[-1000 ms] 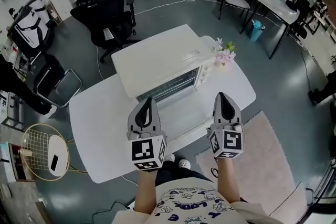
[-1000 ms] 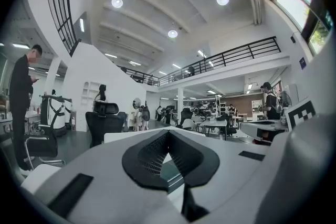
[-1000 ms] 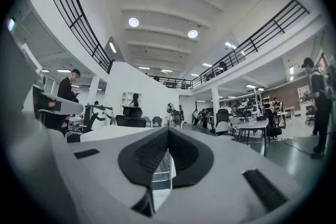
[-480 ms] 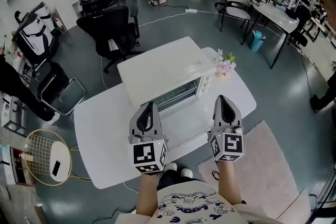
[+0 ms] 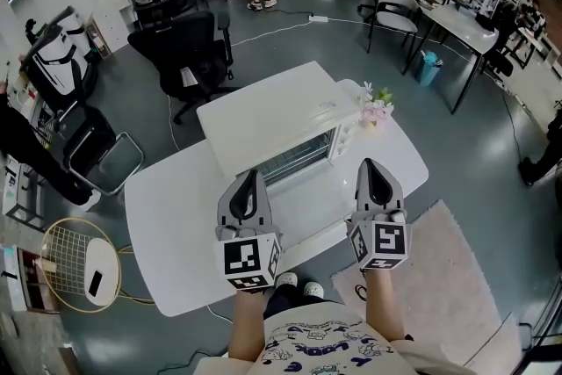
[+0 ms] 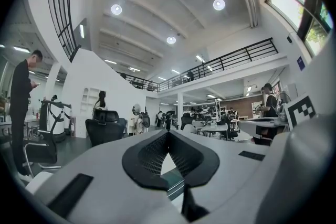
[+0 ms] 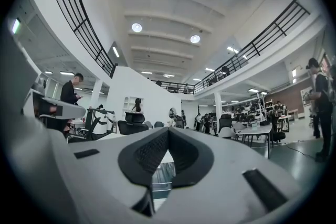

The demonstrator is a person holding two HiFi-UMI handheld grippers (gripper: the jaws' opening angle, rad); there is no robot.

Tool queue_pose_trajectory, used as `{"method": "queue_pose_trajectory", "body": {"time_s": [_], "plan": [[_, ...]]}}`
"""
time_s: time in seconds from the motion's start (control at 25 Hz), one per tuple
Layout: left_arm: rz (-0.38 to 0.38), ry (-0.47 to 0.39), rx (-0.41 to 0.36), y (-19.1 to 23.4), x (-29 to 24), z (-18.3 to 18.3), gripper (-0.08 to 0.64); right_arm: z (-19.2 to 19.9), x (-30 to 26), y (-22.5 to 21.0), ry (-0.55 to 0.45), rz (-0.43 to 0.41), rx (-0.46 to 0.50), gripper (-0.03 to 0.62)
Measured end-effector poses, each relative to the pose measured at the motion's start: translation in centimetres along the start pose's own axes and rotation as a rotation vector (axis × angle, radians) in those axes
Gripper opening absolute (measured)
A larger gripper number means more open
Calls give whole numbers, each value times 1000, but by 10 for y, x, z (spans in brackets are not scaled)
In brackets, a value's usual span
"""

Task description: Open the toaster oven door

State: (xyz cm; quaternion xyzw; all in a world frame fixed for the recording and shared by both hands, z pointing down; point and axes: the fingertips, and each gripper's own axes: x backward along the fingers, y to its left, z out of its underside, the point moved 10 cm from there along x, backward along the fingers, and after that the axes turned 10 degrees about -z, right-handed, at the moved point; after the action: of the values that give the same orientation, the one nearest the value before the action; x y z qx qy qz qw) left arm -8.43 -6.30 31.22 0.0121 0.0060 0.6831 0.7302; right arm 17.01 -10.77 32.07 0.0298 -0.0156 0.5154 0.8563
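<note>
A white toaster oven (image 5: 272, 111) stands on a white table (image 5: 171, 219), its glass door (image 5: 294, 155) facing me and closed. In the head view both grippers hover over the table's near part, pointing at the oven front. My left gripper (image 5: 249, 177) is shut and empty, its tip just short of the door's left part. My right gripper (image 5: 368, 163) is shut and empty, in front of the oven's right end. In the left gripper view the jaws (image 6: 168, 134) meet at the tip. The right gripper view shows its jaws (image 7: 168, 129) the same, with a strip of the oven's door (image 7: 160, 176) below.
A small pot of pink flowers (image 5: 377, 105) stands on the table right of the oven. A black office chair (image 5: 189, 48) is beyond the table, a folding chair (image 5: 97, 155) to its left, a pink rug (image 5: 439, 277) at lower right. People stand far off.
The head view has shifted a little, so oven and table sit slightly further right and lower. Both grippers keep the same shut pose in front of the oven.
</note>
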Motion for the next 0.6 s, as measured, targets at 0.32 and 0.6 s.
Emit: {"method": "queue_pose_trajectory", "body": {"time_s": [0.32,0.6], "plan": [[-10,11,10,3,-1,6,5,5,1,-4,8,9,-8,-2],[-14,14,11,4,-3,6,5,6,-1,-7,9,16,-18,-2]]}}
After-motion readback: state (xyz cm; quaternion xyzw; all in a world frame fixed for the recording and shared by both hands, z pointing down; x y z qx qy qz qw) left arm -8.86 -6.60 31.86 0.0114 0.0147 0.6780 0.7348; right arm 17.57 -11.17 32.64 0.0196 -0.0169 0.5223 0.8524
